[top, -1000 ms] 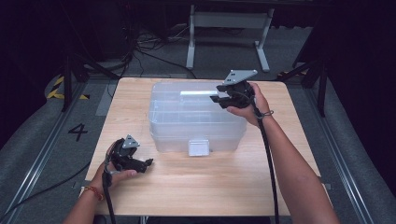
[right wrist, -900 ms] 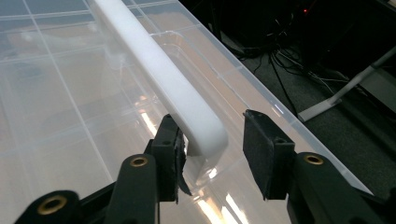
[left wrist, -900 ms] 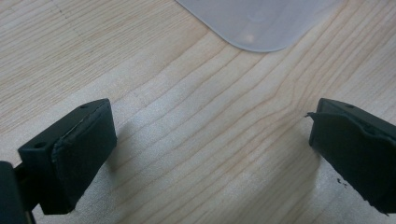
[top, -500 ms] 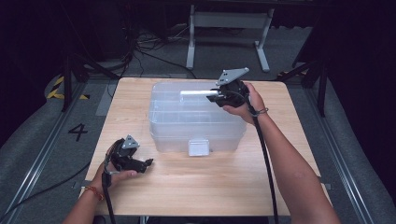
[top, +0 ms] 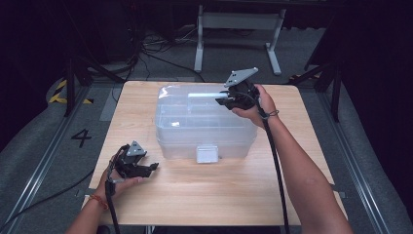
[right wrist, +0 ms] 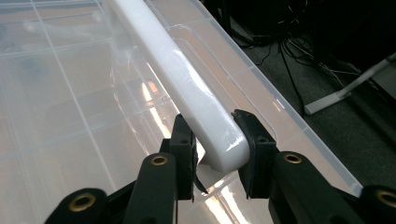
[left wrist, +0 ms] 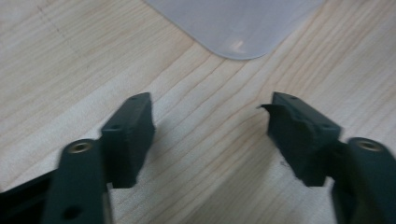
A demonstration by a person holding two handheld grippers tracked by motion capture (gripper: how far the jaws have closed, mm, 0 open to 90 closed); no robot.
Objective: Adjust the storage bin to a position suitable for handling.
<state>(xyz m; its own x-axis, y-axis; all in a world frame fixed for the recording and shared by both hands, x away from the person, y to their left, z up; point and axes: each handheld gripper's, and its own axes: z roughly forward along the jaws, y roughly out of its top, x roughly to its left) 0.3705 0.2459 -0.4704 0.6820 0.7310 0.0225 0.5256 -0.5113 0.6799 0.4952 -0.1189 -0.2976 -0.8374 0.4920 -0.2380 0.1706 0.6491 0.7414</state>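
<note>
I am holding the white handle (right wrist: pixel 187 84) by its near end with my right gripper (right wrist: pixel 215 154), jaws clamped on it. The handle is running straight away along the box (top: pixel 204 122) lid. My left gripper (left wrist: pixel 210 135) is resting apart, empty, on the table (top: pixel 204 195) near the box's front corner.

- A light wooden table (top: pixel 302 161) with a visible grain stands in the middle of the high view.
- Grey floor (top: pixel 375 146) surrounds it.
- A white metal frame (top: pixel 238 22) stands on the floor beyond the table's far edge.
- Black cables (top: pixel 146 48) lie tangled on the floor at the far left.
- A strip of yellow and black tape (top: pixel 61 92) lies near the table's far left corner.
- A black number 4 (top: pixel 81 138) is marked on the floor left of the table.
- Dark legs (top: pixel 321 73), perhaps of a stand, rise at the far right.
</note>
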